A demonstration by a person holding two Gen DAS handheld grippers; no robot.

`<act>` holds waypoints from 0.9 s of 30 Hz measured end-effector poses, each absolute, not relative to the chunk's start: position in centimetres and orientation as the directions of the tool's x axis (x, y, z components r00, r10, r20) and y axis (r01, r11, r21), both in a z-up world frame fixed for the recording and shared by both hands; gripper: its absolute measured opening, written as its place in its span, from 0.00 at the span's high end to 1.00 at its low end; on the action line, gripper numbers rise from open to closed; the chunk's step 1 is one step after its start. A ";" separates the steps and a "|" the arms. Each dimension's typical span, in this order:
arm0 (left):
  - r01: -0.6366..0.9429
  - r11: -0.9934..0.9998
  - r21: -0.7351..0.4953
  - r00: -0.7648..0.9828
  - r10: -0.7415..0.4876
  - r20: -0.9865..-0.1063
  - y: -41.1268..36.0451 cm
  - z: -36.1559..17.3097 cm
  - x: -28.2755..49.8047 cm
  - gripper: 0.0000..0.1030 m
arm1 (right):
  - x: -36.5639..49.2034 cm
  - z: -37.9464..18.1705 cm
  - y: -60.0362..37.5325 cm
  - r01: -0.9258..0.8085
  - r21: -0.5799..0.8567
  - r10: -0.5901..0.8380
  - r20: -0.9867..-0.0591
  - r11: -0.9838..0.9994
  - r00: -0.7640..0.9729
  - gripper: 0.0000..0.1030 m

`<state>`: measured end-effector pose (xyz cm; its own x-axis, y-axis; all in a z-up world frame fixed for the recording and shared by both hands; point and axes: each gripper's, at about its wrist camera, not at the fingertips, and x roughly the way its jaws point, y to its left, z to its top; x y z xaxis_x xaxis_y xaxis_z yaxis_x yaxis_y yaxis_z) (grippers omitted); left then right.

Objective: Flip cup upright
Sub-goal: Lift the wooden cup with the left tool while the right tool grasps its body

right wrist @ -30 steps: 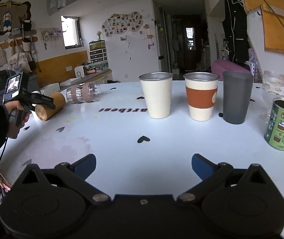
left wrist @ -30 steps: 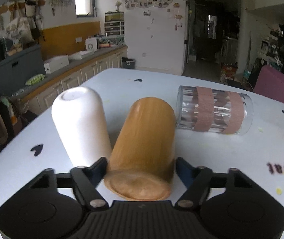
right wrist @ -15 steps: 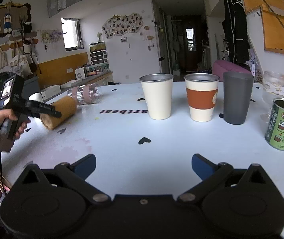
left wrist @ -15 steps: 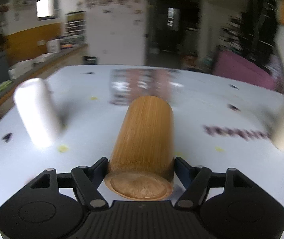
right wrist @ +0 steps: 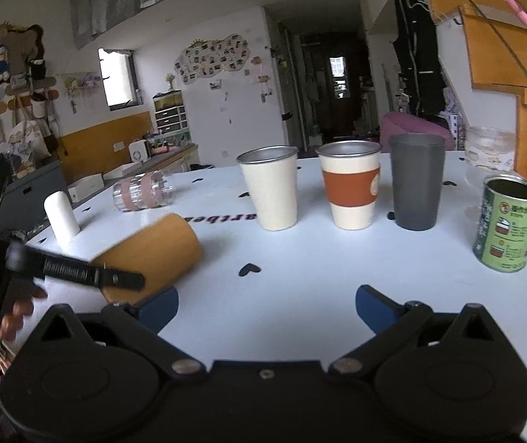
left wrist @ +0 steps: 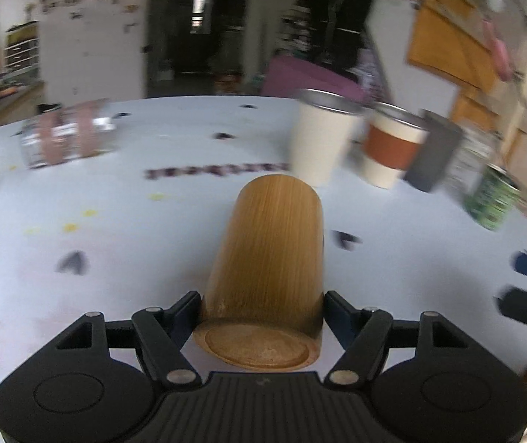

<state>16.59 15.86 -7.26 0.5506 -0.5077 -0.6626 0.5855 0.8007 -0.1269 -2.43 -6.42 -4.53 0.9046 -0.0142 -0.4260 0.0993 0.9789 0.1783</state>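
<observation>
The left gripper (left wrist: 262, 313) clamps the wooden cup (left wrist: 269, 258) by its base end, cup pointing forward between the fingers. The right gripper (right wrist: 266, 306) hangs open, holding nothing.

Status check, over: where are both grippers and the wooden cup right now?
Left hand-held gripper shut on wooden cup, cup tilted, base toward camera, off the table. Right hand-held gripper open, empty. Cream cup upright ahead, apart.

Lived-in home – photo collage (right wrist: 213, 57), kitchen counter (right wrist: 145, 164).
</observation>
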 end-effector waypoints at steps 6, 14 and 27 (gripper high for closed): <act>0.662 0.730 -0.169 0.492 -0.594 -0.637 12.6 -7.7 12.7 0.29 | -2.3 -4.4 -7.8 0.151 0.240 -0.030 -0.444 0.959 0.896 0.00; 0.723 0.671 -0.163 0.450 -0.637 -0.626 10.6 -7.6 9.1 0.30 | -0.9 -4.2 -9.5 0.240 0.347 -0.031 -0.513 0.907 0.858 0.00; 0.740 0.664 -0.106 0.474 -0.627 -0.618 10.1 -7.5 8.0 0.30 | 4.4 -7.3 -10.4 0.375 0.656 0.220 -0.640 0.655 0.736 0.04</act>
